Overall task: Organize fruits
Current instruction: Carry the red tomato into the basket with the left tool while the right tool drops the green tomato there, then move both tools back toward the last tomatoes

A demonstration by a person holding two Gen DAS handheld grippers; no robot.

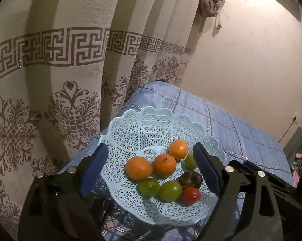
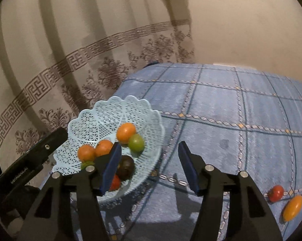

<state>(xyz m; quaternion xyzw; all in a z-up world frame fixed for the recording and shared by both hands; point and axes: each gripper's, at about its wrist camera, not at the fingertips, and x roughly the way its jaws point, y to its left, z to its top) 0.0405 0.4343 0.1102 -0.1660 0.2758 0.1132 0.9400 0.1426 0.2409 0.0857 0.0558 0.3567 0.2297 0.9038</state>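
Where the left wrist view looks down between its own fingers, the left gripper (image 1: 151, 164) stands with its blue pads wide apart and nothing between them, over a pale blue lattice basket (image 1: 130, 120) in the lower middle of the frame. Three oranges (image 1: 164, 164), three green fruits (image 1: 170, 190), a dark fruit (image 1: 190, 179) and a red tomato (image 1: 191, 195) lie in the basket's bowl. One green fruit is half hidden behind the right-hand finger. The basket's near rim is cut off by the gripper body. A patterned curtain (image 1: 50, 60) fills the upper left.

From the right wrist view, the right gripper (image 2: 149, 165) is also spread wide and empty, hanging over the blue bedcover (image 2: 231, 110). The basket sits lower left; its tomato and dark fruit are partly covered by the left-hand pad. Only this view shows two fruits outside the basket, at the lower right edge: a second red tomato (image 2: 276, 192) and just beside it an oblong orange fruit (image 2: 293, 207), its long axis running from lower left to upper right. The other gripper's black body enters at the left edge.
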